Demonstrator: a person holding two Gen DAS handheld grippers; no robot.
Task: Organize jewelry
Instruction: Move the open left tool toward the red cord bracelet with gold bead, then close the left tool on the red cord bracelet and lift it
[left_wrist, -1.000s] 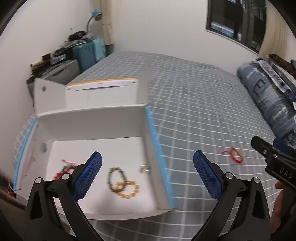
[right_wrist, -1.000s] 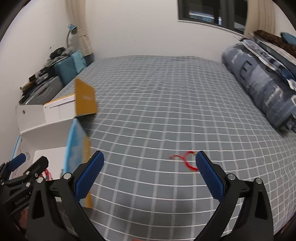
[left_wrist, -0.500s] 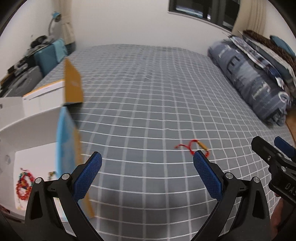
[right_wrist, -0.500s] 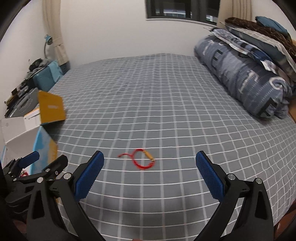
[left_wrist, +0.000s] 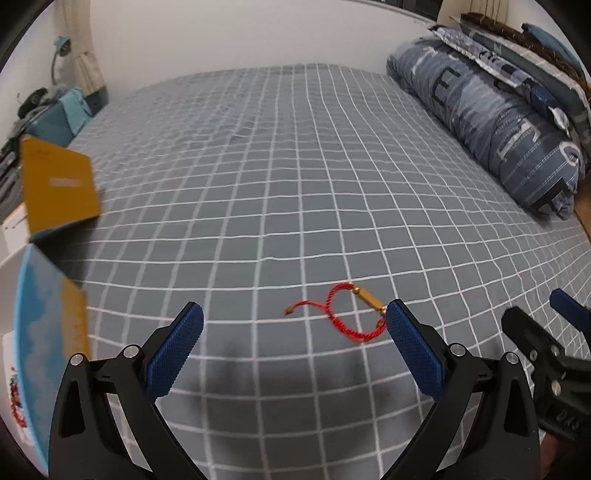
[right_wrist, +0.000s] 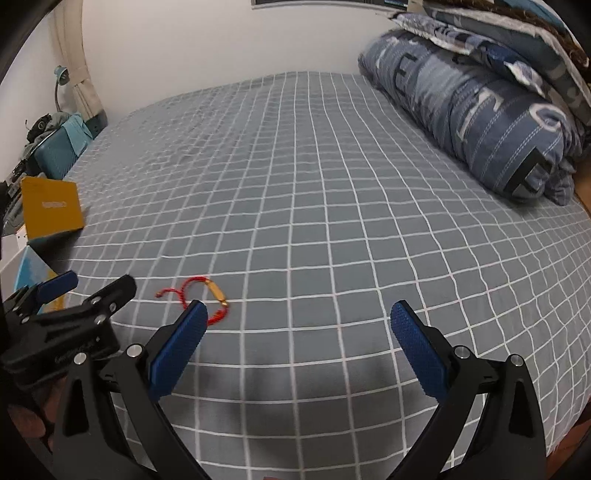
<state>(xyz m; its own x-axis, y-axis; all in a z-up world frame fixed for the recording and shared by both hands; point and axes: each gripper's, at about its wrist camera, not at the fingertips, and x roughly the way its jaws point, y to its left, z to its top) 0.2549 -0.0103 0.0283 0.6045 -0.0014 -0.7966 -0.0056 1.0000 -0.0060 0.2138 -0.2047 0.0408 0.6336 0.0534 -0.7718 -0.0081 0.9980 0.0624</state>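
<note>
A: Left edge first. What's sitting there?

B: White box (left_wrist: 9, 273) with yellow flap (left_wrist: 59, 190) sticking up, blue-and-yellow side wall facing the bed. Some red beads (left_wrist: 14, 402) are showing inside it, low at the frame edge, too blurred to identify.

A: Left claw?

B: Left claw (left_wrist: 291, 347) is hovering over the grey checked bed (left_wrist: 295, 166), blue pads wide apart, gripping nothing.

A: And the bracelet?

B: Red cord bracelet (left_wrist: 347, 317) with a gold tube bead is lying flat on the bed, well apart from the box. In the left wrist view it's sitting between the pads, toward the right pad (left_wrist: 413, 354), whose tip is overlapping one end. Can't tell if touching.

A: Right side?

B: Right claw (right_wrist: 299, 343) is also spread open, empty, hanging over bare sheet. From its camera the bracelet (right_wrist: 203, 295) is lying just past its left pad (right_wrist: 177, 350), outside the gap. Rolled blue duvet (right_wrist: 472, 122) is lying along the far right.
</note>
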